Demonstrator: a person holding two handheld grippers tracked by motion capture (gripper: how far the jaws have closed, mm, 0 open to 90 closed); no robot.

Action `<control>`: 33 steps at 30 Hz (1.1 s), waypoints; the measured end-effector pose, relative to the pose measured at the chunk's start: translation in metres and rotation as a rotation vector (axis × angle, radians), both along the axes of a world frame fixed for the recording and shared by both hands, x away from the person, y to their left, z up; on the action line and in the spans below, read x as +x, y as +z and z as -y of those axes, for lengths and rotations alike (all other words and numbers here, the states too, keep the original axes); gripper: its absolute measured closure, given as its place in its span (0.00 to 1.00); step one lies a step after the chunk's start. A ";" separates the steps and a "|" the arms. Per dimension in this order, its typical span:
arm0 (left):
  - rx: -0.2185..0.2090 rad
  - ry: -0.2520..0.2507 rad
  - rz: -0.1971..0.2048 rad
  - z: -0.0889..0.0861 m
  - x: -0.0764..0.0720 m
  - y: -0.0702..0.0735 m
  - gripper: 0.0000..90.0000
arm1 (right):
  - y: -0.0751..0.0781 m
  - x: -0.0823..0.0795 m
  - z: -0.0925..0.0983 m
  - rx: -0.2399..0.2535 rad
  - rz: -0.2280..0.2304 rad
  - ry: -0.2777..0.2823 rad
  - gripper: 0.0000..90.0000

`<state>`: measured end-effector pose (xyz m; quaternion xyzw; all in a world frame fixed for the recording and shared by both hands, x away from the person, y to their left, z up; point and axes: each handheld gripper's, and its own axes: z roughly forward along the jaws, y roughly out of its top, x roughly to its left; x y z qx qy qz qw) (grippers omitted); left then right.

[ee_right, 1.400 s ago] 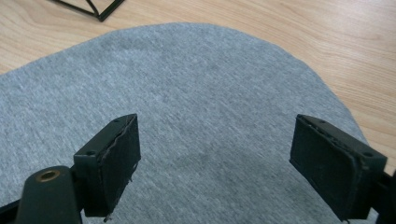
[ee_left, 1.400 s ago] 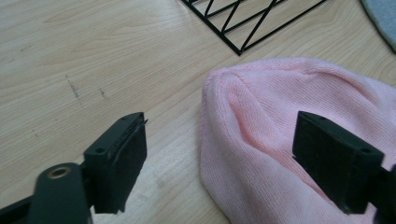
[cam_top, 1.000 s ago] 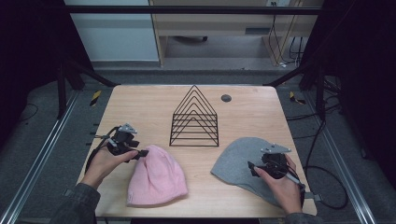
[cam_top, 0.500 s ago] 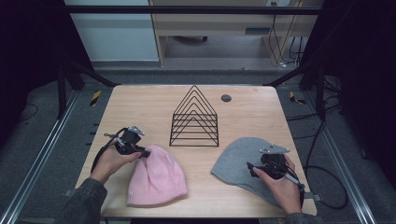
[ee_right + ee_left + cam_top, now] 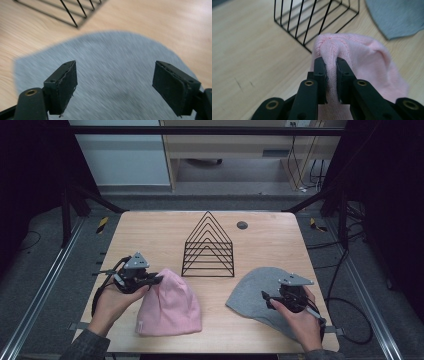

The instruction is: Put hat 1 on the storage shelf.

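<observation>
The left gripper (image 5: 331,75) had just closed, pinching the pink knitted beanie (image 5: 170,305) for lifting; the right gripper (image 5: 115,87) hovered wide open above the grey knitted beanie (image 5: 117,75).

The knit hat (image 5: 170,307) is plain pale pink with a fine ribbed texture; the second hat (image 5: 255,295) is uniform mid-grey. The wire rack (image 5: 209,247) is black, the desk (image 5: 160,232) is light wood with faint grain, and a small dark round disc (image 5: 242,225) lies on it. Both the left gripper (image 5: 331,68) and right gripper (image 5: 113,82) have black jaws with brass-coloured rivets.
</observation>
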<state>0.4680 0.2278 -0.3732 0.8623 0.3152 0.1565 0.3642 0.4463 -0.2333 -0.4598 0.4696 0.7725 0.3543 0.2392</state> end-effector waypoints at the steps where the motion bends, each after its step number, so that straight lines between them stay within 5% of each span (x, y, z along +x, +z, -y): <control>1: -0.013 -0.009 0.027 0.003 -0.006 0.010 0.89 | 0.005 -0.001 -0.003 0.008 0.018 0.018 0.24; 8: -0.007 -0.020 0.138 0.012 -0.016 0.050 0.90 | 0.042 -0.013 -0.048 0.030 0.091 0.172 0.31; 19: -0.074 -0.014 0.200 0.013 -0.001 0.100 0.90 | 0.086 -0.013 -0.127 0.044 0.136 0.400 0.50; 27: -0.066 -0.048 0.243 0.028 -0.007 0.130 0.90 | 0.083 -0.001 -0.159 0.060 0.114 0.452 0.63; 33: -0.052 -0.074 0.242 0.038 -0.009 0.133 0.89 | 0.086 0.004 -0.166 0.072 0.125 0.453 0.62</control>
